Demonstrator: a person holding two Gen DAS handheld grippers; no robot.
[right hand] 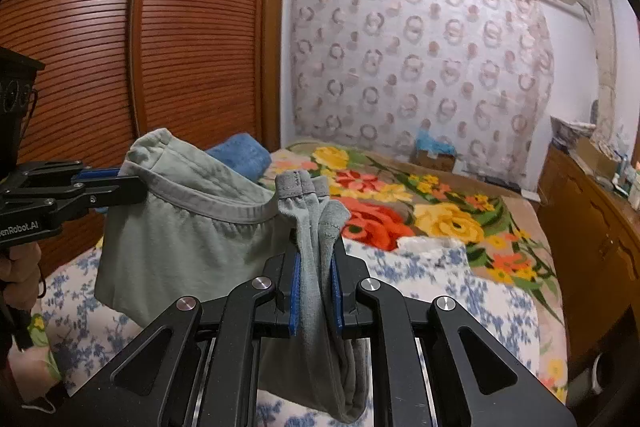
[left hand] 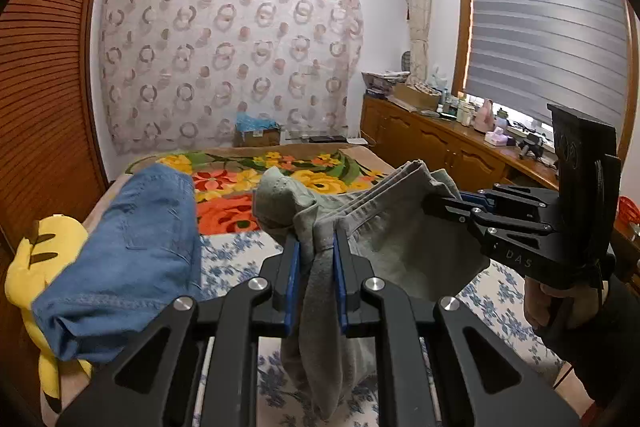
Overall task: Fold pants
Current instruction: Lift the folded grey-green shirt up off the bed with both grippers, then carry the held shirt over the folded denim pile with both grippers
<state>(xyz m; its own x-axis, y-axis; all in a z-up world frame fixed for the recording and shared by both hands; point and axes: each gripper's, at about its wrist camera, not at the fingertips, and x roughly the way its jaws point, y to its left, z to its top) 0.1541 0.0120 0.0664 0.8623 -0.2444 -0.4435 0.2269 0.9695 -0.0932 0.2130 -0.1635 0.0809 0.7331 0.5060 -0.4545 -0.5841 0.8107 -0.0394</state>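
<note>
Grey-green pants hang in the air above the bed, stretched between both grippers. My left gripper is shut on one bunched end of the pants. My right gripper comes in from the right and is shut on the other end. In the right wrist view the pants sag between my right gripper, shut on folded cloth, and my left gripper at the left, shut on the waistband. The lower part of the pants is hidden behind the gripper bodies.
The bed has a blue-flowered sheet and a bright floral blanket. Folded blue jeans lie on the left over a yellow plush toy. A wooden wardrobe stands left, a cluttered wooden counter right.
</note>
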